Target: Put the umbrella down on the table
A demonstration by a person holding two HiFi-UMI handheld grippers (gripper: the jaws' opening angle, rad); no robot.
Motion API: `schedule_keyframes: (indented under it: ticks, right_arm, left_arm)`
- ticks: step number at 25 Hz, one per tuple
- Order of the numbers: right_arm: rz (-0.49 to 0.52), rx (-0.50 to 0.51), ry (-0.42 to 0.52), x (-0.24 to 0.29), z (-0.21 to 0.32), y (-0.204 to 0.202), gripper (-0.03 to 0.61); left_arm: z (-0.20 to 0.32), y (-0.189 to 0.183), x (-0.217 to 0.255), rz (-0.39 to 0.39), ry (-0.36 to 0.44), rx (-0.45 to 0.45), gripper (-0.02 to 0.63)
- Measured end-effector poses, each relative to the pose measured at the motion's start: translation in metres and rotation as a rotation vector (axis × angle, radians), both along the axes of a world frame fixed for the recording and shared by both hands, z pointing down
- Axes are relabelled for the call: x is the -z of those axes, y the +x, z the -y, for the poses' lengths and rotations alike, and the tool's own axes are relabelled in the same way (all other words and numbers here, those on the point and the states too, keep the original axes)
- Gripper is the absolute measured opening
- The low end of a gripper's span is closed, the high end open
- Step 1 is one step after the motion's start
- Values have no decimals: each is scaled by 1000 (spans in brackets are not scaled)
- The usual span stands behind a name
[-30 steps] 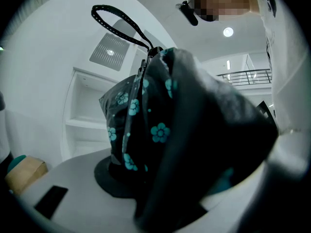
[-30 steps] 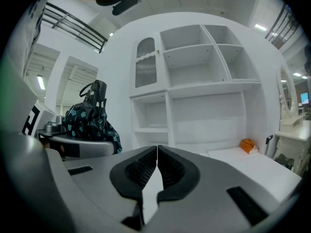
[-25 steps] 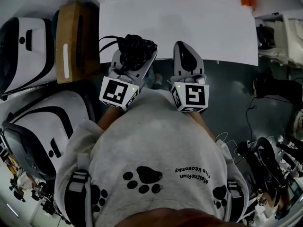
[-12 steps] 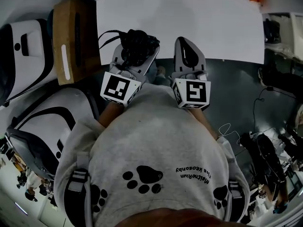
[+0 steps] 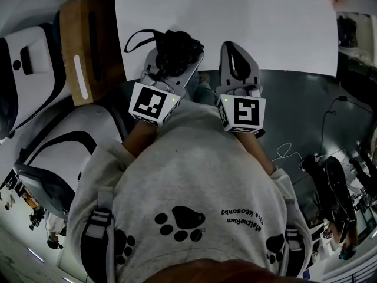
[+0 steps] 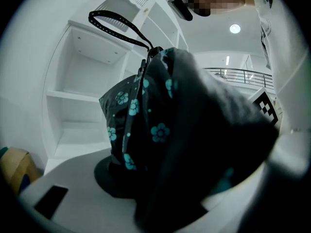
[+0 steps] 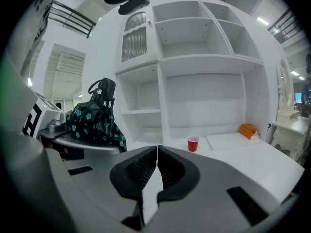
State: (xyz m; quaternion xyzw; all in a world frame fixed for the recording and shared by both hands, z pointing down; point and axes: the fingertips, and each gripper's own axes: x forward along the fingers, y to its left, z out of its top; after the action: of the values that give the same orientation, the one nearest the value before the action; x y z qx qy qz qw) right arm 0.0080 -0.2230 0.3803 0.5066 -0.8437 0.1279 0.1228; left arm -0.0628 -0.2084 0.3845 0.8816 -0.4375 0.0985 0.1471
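At the table's (image 5: 265, 34) near edge, the left gripper (image 5: 166, 69) clamps the folded, flowered umbrella (image 5: 175, 49). Its fabric hides the jaw tips, and contact with the tabletop is unclear. Beside it, the right gripper (image 5: 238, 66) has its 2 jaws together, empty. A red cup (image 7: 193, 143) stands near the far edge.

Person wore grey sweatshirt (image 5: 194, 181) with black paw prints (image 5: 179, 223), dark buckled straps (image 5: 97, 229) on shoulders. Left gripper (image 5: 187, 75) and right gripper (image 5: 238, 55) had grey shells, black-and-white marker cubes (image 5: 152, 103), green LEDs

Blurred umbrella (image 6: 160, 130) cloth hides the jaws of the left claw (image 5: 174, 55).
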Motion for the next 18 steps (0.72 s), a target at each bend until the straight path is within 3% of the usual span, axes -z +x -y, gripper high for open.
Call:
schedule_keyframes:
  ticks: [18]
  right_arm:
    - [-19, -6, -93, -59, 32, -5, 31]
  left_arm:
    - [37, 2, -73, 20, -121, -39, 229]
